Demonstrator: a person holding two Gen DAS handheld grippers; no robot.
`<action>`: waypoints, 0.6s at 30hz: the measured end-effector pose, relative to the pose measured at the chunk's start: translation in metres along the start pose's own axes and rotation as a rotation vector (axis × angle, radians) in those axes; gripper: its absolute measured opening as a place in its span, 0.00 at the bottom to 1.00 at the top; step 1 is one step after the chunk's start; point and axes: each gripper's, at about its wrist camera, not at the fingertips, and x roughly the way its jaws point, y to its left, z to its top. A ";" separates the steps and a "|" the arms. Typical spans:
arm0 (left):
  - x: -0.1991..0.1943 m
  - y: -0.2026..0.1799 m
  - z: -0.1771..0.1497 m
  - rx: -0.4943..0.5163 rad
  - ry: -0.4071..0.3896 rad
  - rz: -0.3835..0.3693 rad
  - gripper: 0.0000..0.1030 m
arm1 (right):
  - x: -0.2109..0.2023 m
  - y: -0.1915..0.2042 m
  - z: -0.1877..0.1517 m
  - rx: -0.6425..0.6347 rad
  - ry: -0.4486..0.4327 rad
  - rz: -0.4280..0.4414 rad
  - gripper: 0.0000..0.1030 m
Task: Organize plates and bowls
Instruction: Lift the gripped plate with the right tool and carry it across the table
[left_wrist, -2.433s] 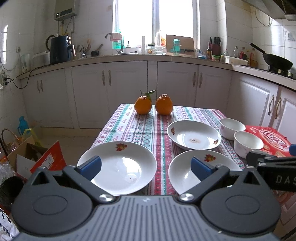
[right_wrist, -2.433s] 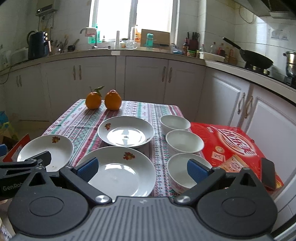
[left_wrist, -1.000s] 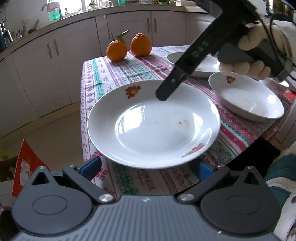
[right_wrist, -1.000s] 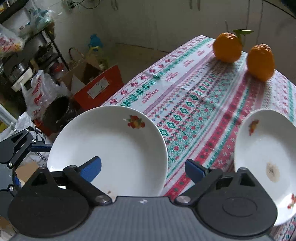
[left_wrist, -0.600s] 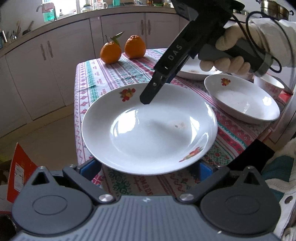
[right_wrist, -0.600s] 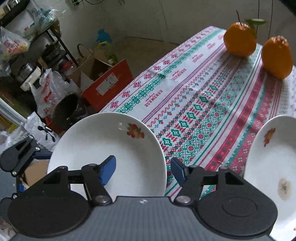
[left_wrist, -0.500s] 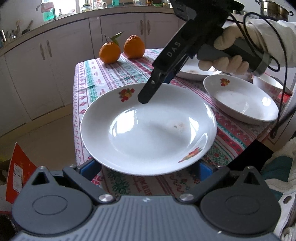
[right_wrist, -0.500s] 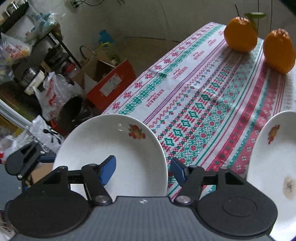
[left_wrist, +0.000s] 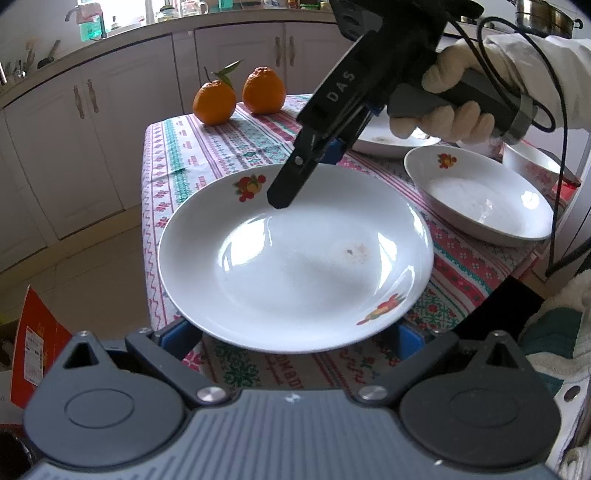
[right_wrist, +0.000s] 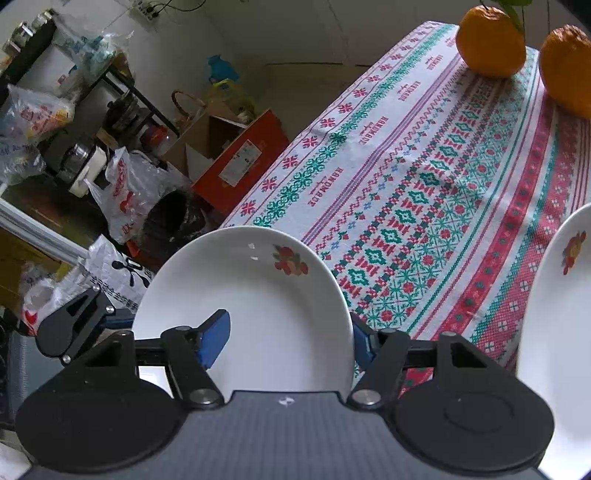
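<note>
A white plate (left_wrist: 295, 258) with small fruit prints on its rim sits at the near left corner of the table, on the patterned tablecloth (left_wrist: 207, 147), its near edge reaching past the table's edge.

The right gripper (right_wrist: 288, 341) comes in from the right side and straddles the plate's rim. One blue-padded finger lies over the inside of the plate, the other outside and below the rim. In the right wrist view a gap shows between the inner pad and the plate surface, so the jaws are partly closed around the rim and not yet pinching it. In the left wrist view its black upper finger (left_wrist: 291, 184) hovers just over the plate's far rim, beside the fruit print.

The left gripper (left_wrist: 293, 338) waits at the plate's near edge with its jaws spread wide; both blue pads are tucked just under the rim, one on each side.

To the right lies a second plate (left_wrist: 480, 199) of the same kind, and a third (left_wrist: 391, 142) sits farther back, partly hidden by the gloved right hand (left_wrist: 443, 110). Two oranges (left_wrist: 240, 96) stand side by side at the far end of the table.
</note>
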 end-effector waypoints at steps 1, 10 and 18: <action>0.000 0.000 0.000 0.003 0.000 0.000 0.99 | 0.000 0.000 0.000 -0.002 0.000 -0.002 0.70; 0.001 0.000 0.003 0.011 0.007 -0.007 0.98 | -0.001 0.000 0.000 0.005 0.003 0.007 0.75; 0.004 0.004 0.012 0.023 0.006 -0.018 0.98 | -0.007 -0.004 0.005 0.012 -0.008 -0.004 0.75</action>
